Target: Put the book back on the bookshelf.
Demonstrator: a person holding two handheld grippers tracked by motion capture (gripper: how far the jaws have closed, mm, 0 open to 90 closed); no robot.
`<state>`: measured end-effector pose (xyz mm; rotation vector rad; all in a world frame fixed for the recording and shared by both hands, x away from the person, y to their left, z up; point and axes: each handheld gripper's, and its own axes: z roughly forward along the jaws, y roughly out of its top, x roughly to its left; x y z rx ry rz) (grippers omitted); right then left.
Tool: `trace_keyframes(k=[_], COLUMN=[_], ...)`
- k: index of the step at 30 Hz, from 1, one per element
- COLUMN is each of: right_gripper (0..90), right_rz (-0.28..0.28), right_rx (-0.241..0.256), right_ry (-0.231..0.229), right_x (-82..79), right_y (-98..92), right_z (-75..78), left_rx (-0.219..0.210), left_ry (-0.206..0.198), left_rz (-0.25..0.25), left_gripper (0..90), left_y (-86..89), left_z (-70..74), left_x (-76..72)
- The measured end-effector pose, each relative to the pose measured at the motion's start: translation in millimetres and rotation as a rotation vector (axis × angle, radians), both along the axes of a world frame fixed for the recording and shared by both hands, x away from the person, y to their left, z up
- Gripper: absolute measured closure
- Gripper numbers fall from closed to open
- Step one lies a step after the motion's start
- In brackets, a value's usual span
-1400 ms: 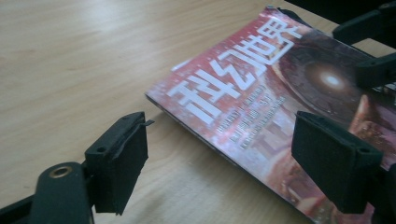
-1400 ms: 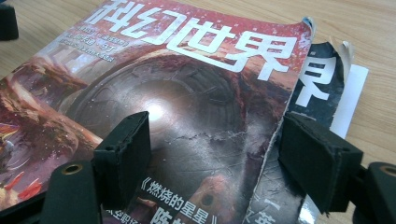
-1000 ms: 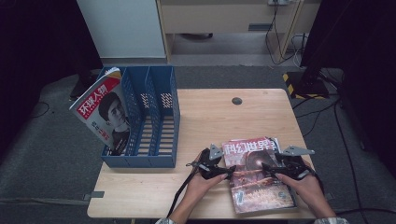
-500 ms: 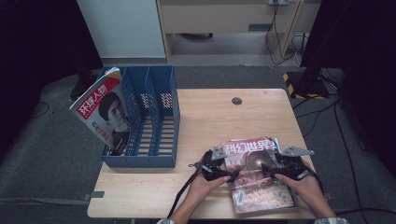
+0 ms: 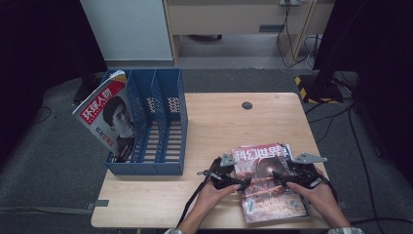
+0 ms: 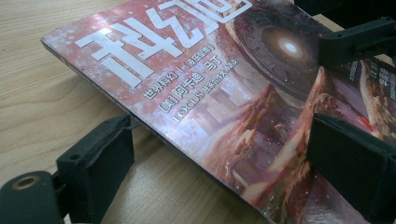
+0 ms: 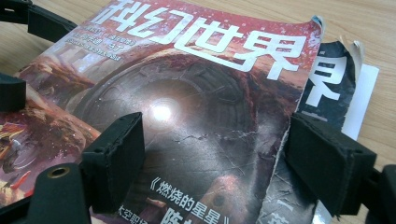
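A red magazine (image 5: 270,200) with white title letters lies on top of a second, darker magazine (image 7: 331,79) at the table's front right. My left gripper (image 5: 242,181) is open and straddles the top magazine's left edge: in the left gripper view (image 6: 224,140) one jaw rests over the wood and the other over the cover (image 6: 210,84). My right gripper (image 5: 279,176) is open too. In the right gripper view (image 7: 215,135) one jaw stands on the cover (image 7: 187,107) and the other past its worn right edge.
A blue slotted file rack (image 5: 168,126) stands at the table's left, with a magazine showing a portrait (image 5: 109,117) leaning in its leftmost slot. A small black disc (image 5: 247,105) sits at the back of the wooden table (image 5: 219,126). Cables run across the floor behind.
Almost nothing has changed. Both hands have edged slightly inward on the magazine, which has stayed in place.
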<state>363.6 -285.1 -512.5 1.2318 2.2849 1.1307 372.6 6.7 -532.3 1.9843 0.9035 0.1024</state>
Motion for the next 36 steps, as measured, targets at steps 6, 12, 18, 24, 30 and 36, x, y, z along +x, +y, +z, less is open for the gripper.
trace_keyframes(k=[6, 12, 18, 24, 30, 36], right_gripper=[20.1, 20.3, 20.4, 19.5, 19.0, 18.3], right_rz=[0.008, 0.012, 0.007, 0.001, 0.004, 0.005], right_rx=[-0.001, -0.005, -0.002, 0.003, -0.003, -0.004], right_ry=[0.007, 0.019, 0.020, 0.024, 0.020, 0.018], right_x=[-0.8, -2.1, -1.8, -1.7, -0.8, -0.7], right_y=[-1.2, -4.8, -8.0, -9.1, -7.4, -7.1], right_z=[0.8, 2.0, 2.7, 2.3, 2.0, 1.6], left_rx=[0.021, 0.034, 0.039, 0.030, 0.037, 0.015], left_ry=[-0.014, -0.047, -0.062, -0.054, -0.071, -0.018], left_rz=[-0.002, -0.003, 0.001, -0.014, 0.016, 0.021], left_gripper=[8.3, 14.6, 16.1, 16.1, 14.1, 11.5], left_y=[-1.3, -1.9, -5.1, -4.0, 2.2, 1.6], left_z=[3.1, 6.8, 7.5, 6.1, 9.5, 4.9], left_x=[-0.5, -1.5, -1.9, 0.2, 12.1, 27.1])
